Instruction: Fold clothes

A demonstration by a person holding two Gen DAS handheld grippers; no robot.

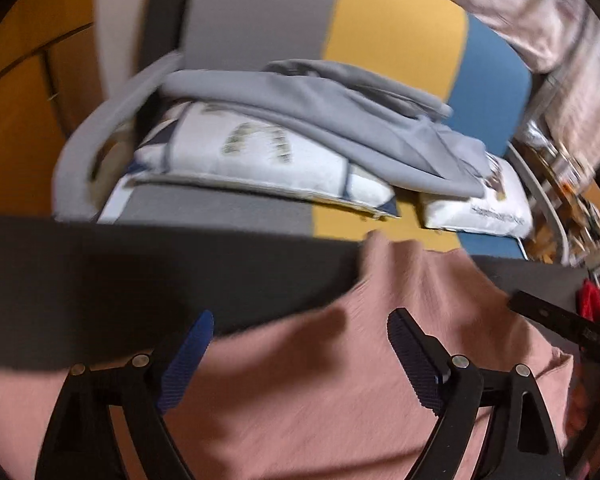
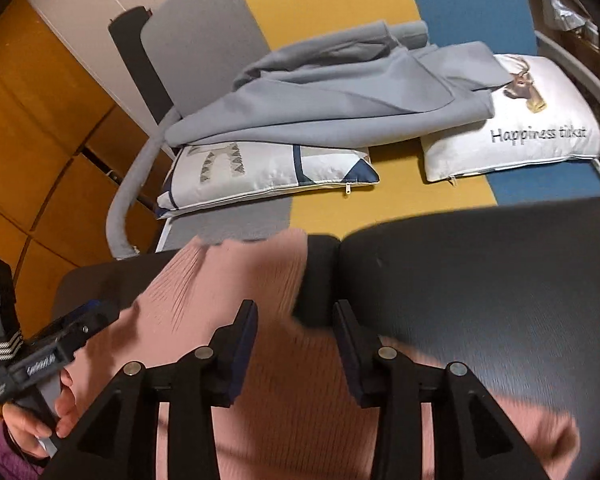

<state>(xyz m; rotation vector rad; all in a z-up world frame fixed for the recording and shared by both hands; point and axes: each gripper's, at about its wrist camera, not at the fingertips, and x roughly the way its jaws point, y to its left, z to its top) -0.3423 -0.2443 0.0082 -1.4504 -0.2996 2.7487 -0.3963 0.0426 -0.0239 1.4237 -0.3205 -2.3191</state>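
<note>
- My left claw [image 1: 300, 350] is spread wide over the pink top [image 1: 320, 400], pads [image 1: 188, 354] clear of the cloth, nothing pinched.
- My right claw [image 2: 295, 354] stands part open above the same top [image 2: 292, 408]; I grip nothing with it.
- The top lies rumpled on a dark grey surface [image 2: 480, 280], its far edge reaching that surface's far rim.
- Beyond the surface is a bench [image 2: 332, 4] with grey, yellow and blue panels.
- Two white cushions [image 2: 268, 172] lie on the bench seat, one patterned in navy, one printed with a deer head and lettering.
- A grey garment [image 2: 332, 100] lies heaped across both cushions.
- A grey tube [image 2: 128, 192] curves down at the bench's left end.
- Orange-brown panels [image 2: 32, 140] fill the left side of the room.
- At far right, in the left view, there is blurred clutter I cannot make out.
- My hand [image 2: 36, 420] holding the left claw shows low at left in the right view.
</note>
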